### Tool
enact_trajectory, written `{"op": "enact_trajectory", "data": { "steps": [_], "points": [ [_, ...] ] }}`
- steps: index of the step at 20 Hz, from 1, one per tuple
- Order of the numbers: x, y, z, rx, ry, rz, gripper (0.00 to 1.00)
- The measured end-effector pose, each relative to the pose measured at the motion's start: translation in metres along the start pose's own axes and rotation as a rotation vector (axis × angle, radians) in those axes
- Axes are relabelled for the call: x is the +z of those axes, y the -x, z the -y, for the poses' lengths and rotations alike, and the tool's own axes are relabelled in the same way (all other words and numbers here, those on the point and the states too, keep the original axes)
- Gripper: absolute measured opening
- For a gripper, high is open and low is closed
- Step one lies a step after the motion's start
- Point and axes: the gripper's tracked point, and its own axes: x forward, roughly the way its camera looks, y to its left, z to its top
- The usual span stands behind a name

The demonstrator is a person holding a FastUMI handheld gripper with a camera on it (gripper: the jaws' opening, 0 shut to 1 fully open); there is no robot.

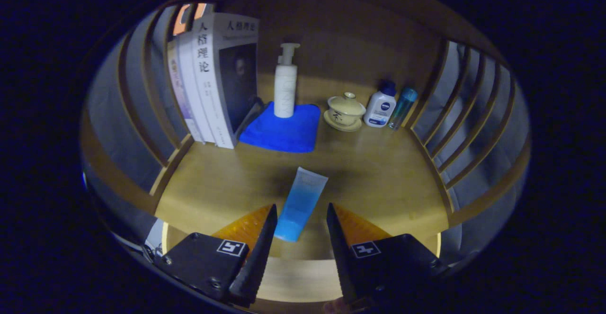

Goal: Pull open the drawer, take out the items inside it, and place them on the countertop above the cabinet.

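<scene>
A blue and pale tube (pixel 301 200) lies flat on the wooden countertop (pixel 378 172), its length running away from me. My gripper (pixel 301 205) is open, with the tube's near end lying between the two fingertips. The left fingertip (pixel 270 219) is close beside the tube's edge, while the right one (pixel 331 219) stands clear of it with a gap. Neither finger presses on the tube.
At the back stand upright books (pixel 208 77), a white pump bottle (pixel 286 84) on a blue cloth (pixel 284 131), a lidded cup on a saucer (pixel 344 111), a white bottle (pixel 381 105) and a teal bottle (pixel 402 108). Slatted wooden sides (pixel 473 115) enclose the counter left and right.
</scene>
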Motion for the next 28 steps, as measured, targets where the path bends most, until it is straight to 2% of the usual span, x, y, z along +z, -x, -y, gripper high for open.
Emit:
{"op": "enact_trajectory", "data": {
  "steps": [4,5,6,7,15,17,22,25,28],
  "points": [
    [-0.018,0.035,-0.002,0.039,0.026,0.065,0.68],
    [-0.024,0.044,0.0,0.054,0.022,0.079,0.7],
    [-0.029,0.054,0.001,0.065,0.026,0.083,0.77],
    [-0.034,0.065,0.006,0.058,0.033,0.101,0.79],
    [-0.098,0.133,0.013,0.119,0.053,0.263,0.8],
    [-0.113,0.146,0.013,0.131,0.053,0.297,0.85],
    [-0.143,0.17,0.016,0.111,0.029,0.428,0.85],
    [-0.16,0.175,0.012,0.121,0.026,0.479,1.0],
    [-0.171,0.178,0.01,0.131,0.016,0.555,1.0]
  ]
}}
